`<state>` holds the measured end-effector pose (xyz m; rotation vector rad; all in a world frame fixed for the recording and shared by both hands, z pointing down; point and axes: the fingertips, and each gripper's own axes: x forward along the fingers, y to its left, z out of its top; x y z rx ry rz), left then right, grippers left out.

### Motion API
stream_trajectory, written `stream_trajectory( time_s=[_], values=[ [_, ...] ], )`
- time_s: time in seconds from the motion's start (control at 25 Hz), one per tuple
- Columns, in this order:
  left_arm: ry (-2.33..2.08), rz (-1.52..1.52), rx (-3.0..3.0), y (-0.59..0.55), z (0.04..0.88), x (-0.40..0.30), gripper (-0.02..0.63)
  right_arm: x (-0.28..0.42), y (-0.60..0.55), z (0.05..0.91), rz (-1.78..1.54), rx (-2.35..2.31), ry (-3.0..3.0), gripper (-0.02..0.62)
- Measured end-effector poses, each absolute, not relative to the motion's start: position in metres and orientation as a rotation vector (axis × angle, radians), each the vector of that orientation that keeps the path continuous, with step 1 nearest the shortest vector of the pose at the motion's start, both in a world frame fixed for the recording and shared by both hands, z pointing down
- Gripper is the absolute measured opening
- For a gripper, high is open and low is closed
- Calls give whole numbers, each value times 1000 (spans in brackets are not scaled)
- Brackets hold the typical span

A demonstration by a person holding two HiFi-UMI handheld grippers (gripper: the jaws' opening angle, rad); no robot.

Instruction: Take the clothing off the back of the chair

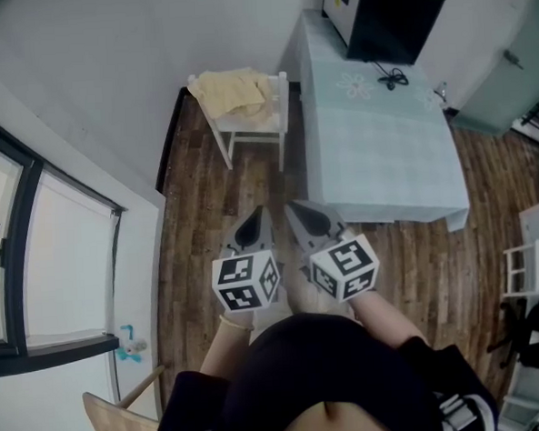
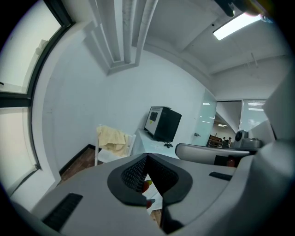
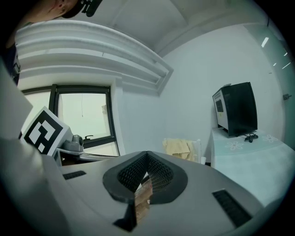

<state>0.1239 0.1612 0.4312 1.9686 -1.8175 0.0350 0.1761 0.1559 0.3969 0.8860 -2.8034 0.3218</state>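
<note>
You're holding left hand-held gripper (image 1: 255, 225) and right hand-held gripper (image 1: 312, 218) closed, empty; yellow garment (image 1: 234, 89) is hanging over the chair (image 1: 255, 131) back well ahead, left one slightly nearer.

Bright, even indoor light from a ceiling strip light (image 2: 237, 25), blown to white glare in the left gripper view, plus pale overexposed daylight through the window (image 3: 83, 117) in the right gripper view. Only faint, soft shadows under the chair (image 1: 250, 125) in the head view. Strong fisheye bending and black round vignetting in both gripper views, with the left gripper (image 2: 147, 159) and right gripper (image 3: 146, 154) bodies soft, close to the lens.
</note>
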Motion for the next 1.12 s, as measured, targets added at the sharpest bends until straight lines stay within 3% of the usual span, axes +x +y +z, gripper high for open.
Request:
stream_trajectory(
  time_s=[1.12],
  values=[
    [-1718, 65, 2019, 43, 437, -30, -3, 18, 47, 382, 366, 957, -2818, 11]
  ],
)
